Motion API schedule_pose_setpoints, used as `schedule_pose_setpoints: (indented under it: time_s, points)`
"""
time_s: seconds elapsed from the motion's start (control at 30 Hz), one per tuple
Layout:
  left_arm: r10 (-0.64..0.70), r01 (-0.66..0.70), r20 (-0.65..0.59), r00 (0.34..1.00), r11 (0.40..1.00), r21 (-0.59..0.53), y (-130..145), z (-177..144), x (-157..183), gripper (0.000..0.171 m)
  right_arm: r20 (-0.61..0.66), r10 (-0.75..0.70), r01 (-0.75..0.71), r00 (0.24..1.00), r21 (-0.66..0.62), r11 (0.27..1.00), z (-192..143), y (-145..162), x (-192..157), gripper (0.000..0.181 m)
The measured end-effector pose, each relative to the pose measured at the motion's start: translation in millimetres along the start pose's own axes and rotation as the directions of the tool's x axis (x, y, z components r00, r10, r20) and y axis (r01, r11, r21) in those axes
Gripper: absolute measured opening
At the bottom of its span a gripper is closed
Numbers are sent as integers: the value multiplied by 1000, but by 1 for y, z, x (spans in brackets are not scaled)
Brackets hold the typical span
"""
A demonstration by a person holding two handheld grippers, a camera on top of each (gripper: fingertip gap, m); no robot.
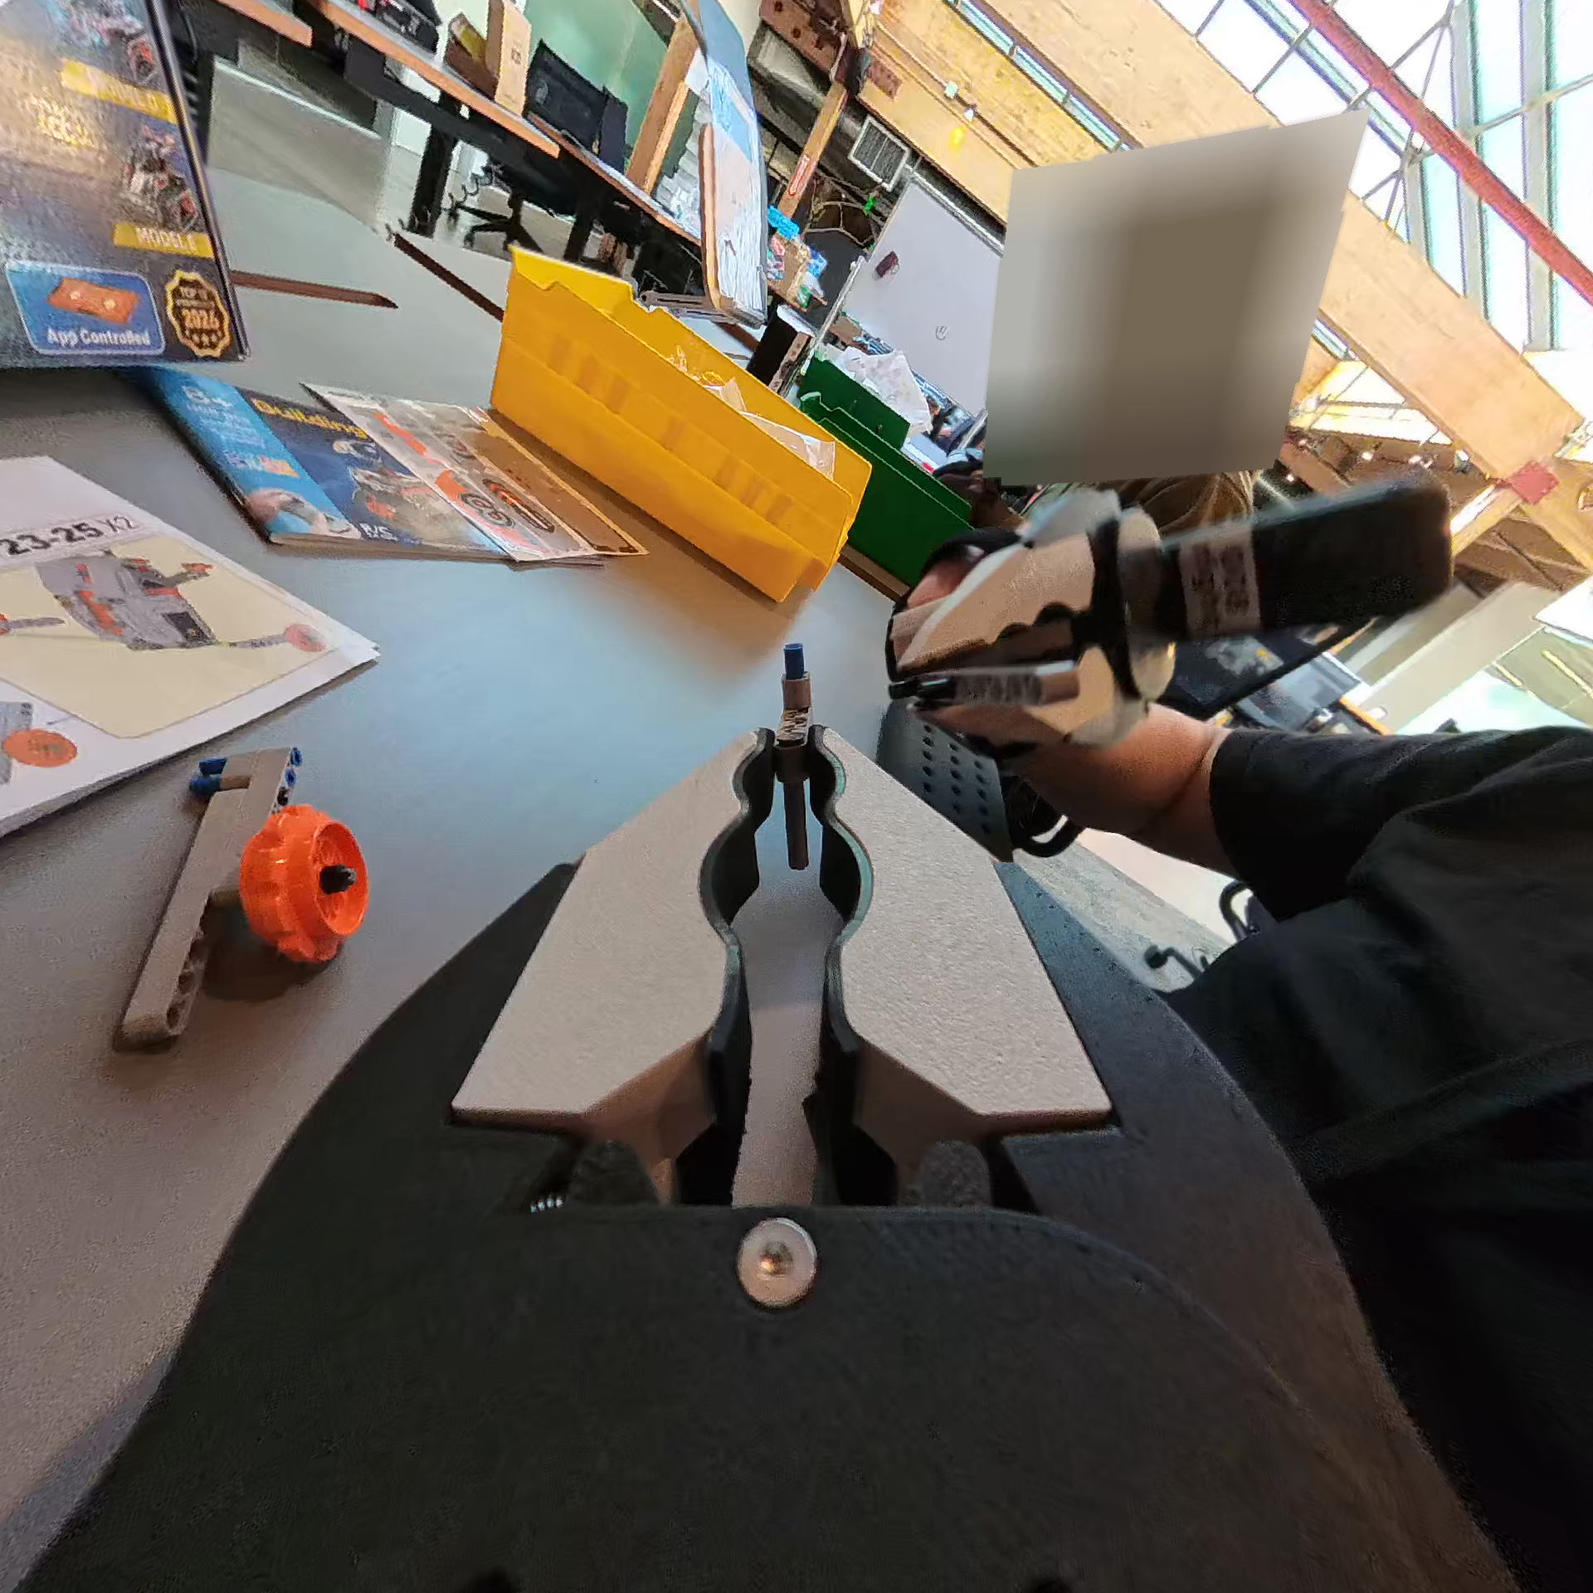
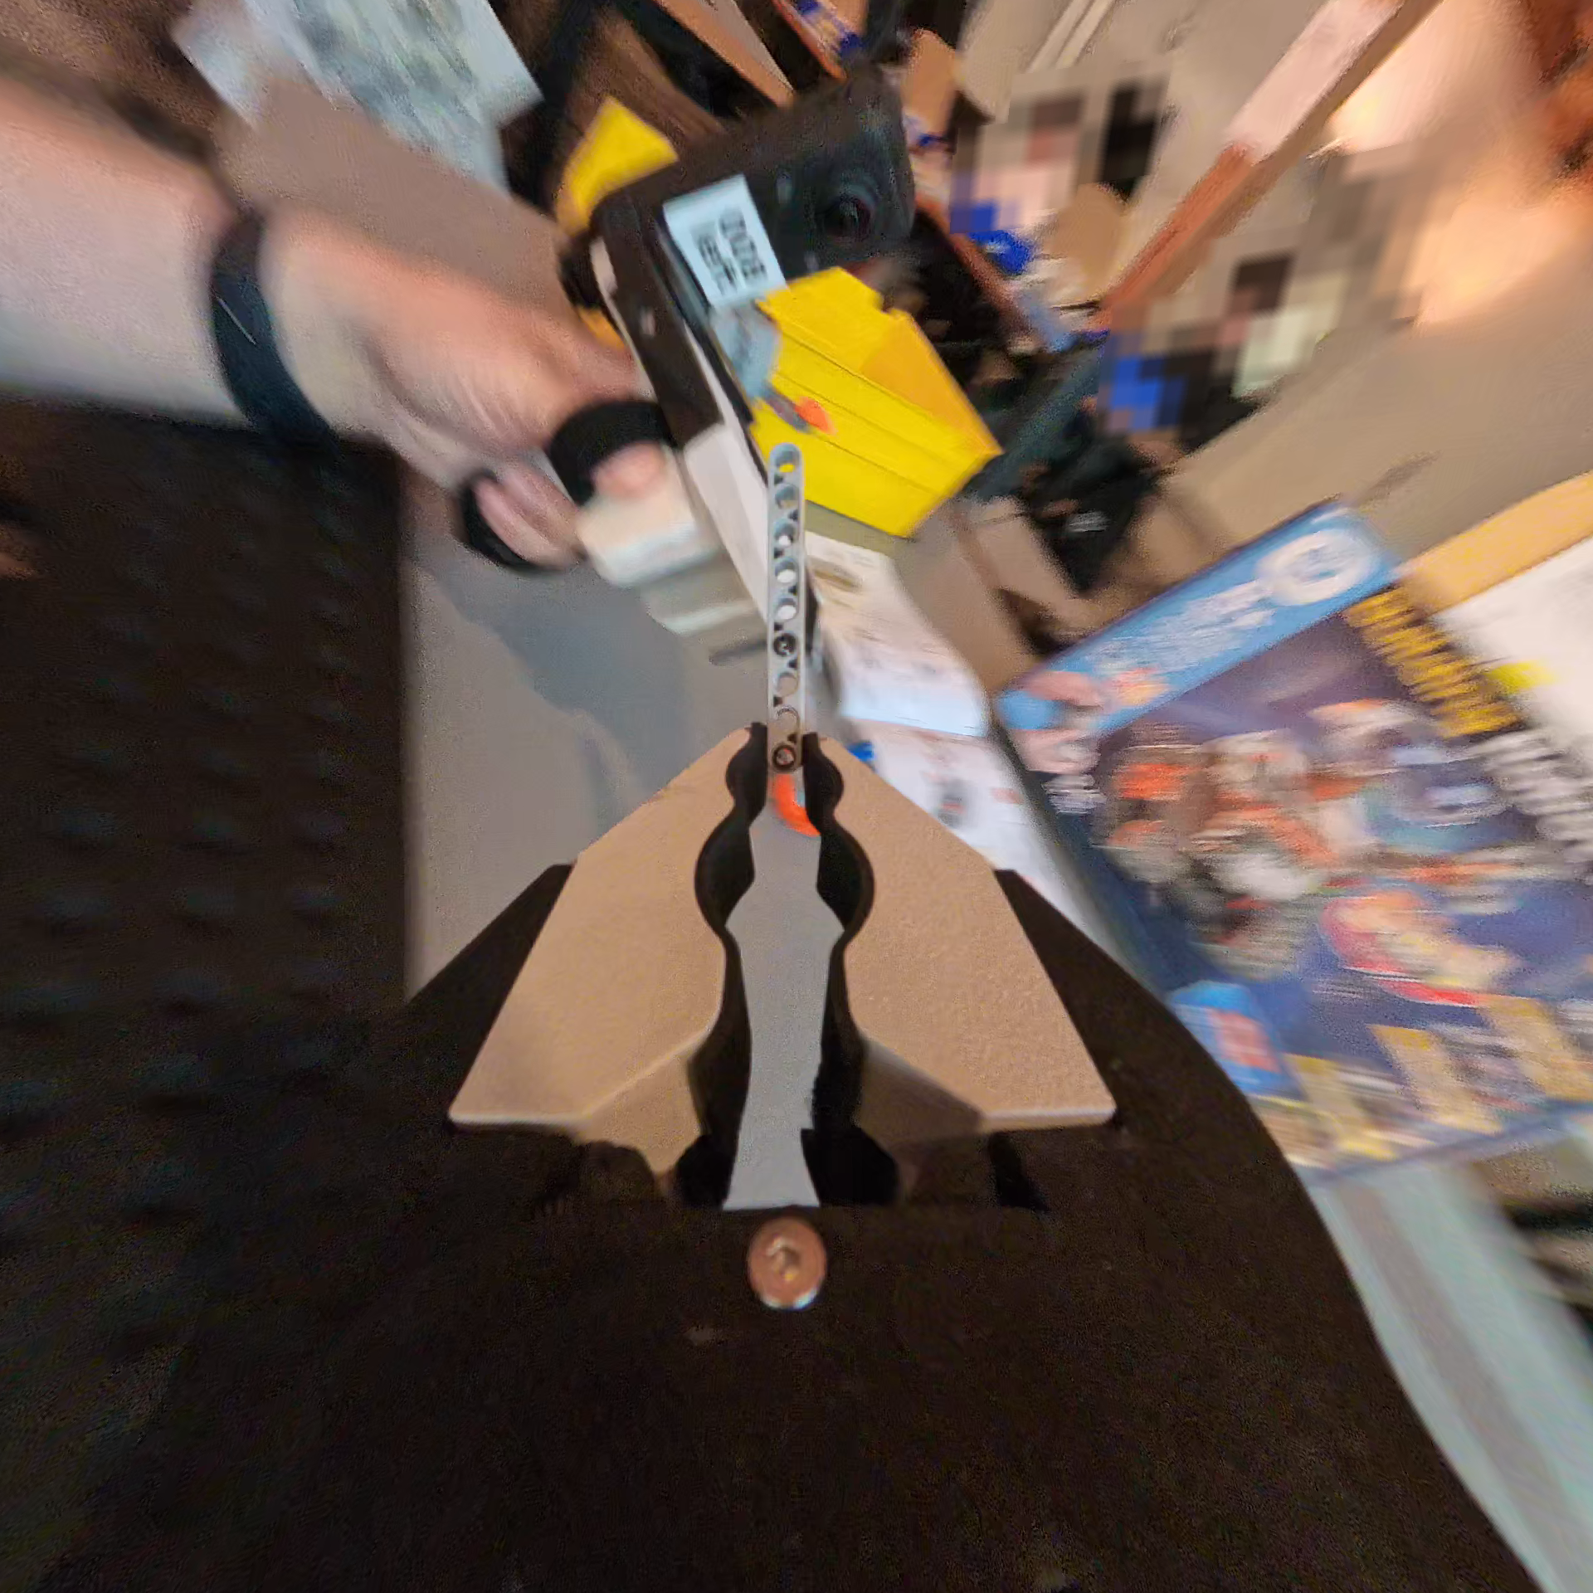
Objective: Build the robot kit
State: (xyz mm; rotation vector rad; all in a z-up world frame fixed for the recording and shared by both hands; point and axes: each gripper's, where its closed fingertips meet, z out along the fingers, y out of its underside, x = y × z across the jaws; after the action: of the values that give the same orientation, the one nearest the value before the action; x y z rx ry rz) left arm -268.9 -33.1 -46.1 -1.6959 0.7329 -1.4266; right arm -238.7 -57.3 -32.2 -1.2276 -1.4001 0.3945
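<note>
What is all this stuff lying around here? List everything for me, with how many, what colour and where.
Yellow bin: one, yellow, far side of the table.
Green bin: one, green, behind the yellow bin.
Kit box: one, blue, standing far left.
Booklets: two, blue and white, flat beside the yellow bin.
Instruction sheet: one, white, left table edge.
Wheel assembly: one, grey beam with orange wheel and blue pins, on the table left.
Axle: one, dark with blue tip, pinched in the left gripper.
Holed beam: one, light grey, pinched in the right gripper.
Table: one, grey.
Left gripper: one, tan and black, shut.
Right gripper: one, tan and black, shut.
</note>
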Motion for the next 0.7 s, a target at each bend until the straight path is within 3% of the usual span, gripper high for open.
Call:
schedule_pose_setpoints:
  time_s: [0.07, 0.2, 0.33, 0.57, 0.7]
  points:
    - [14, -14, -18, 1000, 1000, -4, 1, 2, 5, 5, 134, 239, -246, 962, 38, 969, -4, -10, 3, 6]
    - [74, -74, -33, 997, 997, -5, 1, 5, 14, 5, 275, 438, -465, 856, 39, 884, -11, -21, 11, 6]
    - [133, -134, -25, 991, 991, -17, 3, 6, 18, 5, 380, 546, -583, 747, -20, 812, -11, -25, 11, 6]
    - [302, -298, 22, 953, 949, -100, 13, 12, 21, 5, 550, 714, -772, 433, -182, 609, -8, -29, 10, 7]
    - [468, -455, 58, 882, 876, -158, 16, 13, 23, 6, 547, 719, -766, 430, -200, 611, 0, -16, 12, 7]
